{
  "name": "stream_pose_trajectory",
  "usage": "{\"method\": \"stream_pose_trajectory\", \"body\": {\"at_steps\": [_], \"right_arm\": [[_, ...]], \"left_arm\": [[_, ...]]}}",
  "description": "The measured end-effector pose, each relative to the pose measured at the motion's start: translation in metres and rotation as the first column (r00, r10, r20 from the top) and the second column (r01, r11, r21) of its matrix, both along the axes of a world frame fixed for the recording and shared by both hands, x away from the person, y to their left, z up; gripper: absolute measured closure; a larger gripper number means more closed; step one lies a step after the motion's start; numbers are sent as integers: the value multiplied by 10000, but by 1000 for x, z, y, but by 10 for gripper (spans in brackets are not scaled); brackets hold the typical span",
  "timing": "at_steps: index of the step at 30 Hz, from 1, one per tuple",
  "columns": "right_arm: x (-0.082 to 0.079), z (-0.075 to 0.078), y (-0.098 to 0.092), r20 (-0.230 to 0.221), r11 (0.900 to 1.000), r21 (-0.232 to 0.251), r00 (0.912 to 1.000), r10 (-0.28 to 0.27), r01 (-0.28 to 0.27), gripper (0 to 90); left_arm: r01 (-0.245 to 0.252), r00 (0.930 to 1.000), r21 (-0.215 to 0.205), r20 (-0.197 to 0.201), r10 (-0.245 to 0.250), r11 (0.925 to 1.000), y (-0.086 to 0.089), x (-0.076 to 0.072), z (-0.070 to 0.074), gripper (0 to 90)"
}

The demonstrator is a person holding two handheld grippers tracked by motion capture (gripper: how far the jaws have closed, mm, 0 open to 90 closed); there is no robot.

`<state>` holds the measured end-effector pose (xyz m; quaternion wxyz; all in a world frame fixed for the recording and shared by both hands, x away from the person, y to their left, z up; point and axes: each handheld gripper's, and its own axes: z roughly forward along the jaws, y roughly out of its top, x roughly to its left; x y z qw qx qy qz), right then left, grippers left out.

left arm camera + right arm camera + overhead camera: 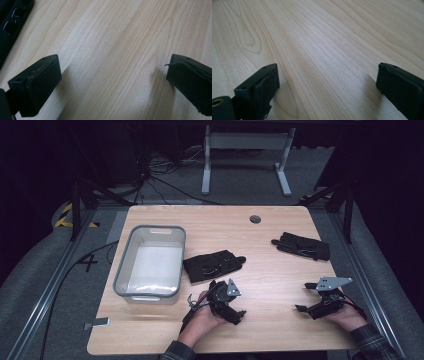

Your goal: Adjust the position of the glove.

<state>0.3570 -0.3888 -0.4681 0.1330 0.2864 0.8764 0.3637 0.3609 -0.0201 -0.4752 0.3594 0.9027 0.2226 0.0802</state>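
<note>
wooden table (280,220) takes up the middle of the high view, with a small round grommet (255,219) near its far edge. grey bin (150,261) sits left of centre, looks empty. one black glove (212,265) just right of the bin, another glove (301,245) well apart toward the upper right. grey desk frame (245,155) stands at top centre on the floor, cables (150,175) tangled at upper left, yellow-black tape (65,215) at the left edge
</note>
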Motion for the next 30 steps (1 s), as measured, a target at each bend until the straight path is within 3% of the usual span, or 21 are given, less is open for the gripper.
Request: {"method": "stream_pose_trajectory", "body": {"at_steps": [4, 12, 19, 25, 30], "right_arm": [[0, 1, -2, 35, 10000, 33, 10000, 61, -61, 113], [3, 10, -5, -426, 9996, 273, 9990, 114, -102, 480], [14, 20, -3, -233, 9985, 529, 9996, -142, 154, 752], [26, 24, 5, -170, 9988, 437, 9996, -217, 225, 897], [37, 29, 7, -40, 9986, 384, 9993, -367, 368, 900]], "left_arm": [[15, 10000, 3, 38, -15, 10000, 0, 0, 0, 0], [83, 10000, -9, 40, -83, 10000, 1, 0, 0, 1], [94, 9999, -14, 52, -94, 10000, 2, 0, 0, 3], [96, 9999, -4, 48, -96, 10000, 2, 0, 0, 3], [100, 9999, -15, 49, -100, 9999, 2, 0, 0, 2]]}}
